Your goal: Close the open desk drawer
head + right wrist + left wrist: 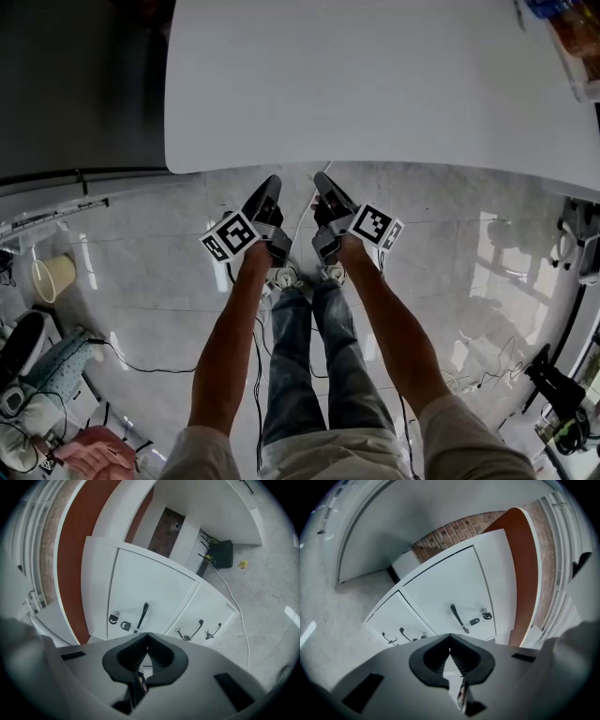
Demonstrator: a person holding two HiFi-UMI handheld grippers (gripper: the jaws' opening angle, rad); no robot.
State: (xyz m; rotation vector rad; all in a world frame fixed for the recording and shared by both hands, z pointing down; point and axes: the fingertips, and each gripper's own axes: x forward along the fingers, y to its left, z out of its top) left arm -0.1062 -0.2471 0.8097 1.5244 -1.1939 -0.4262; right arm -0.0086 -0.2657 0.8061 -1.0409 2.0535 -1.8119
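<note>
Desk drawer (pixel 445 585), a tall white front with a black handle (pixel 458 618) and a key (pixel 480 618) beside it, stands under the white counter (pixel 375 84), straight ahead of both grippers and well apart from them. The left gripper (pixel 272 184) and right gripper (pixel 322 179) hang side by side near the counter's edge. Both are clenched on nothing, their jaws meeting tip to tip.
</note>
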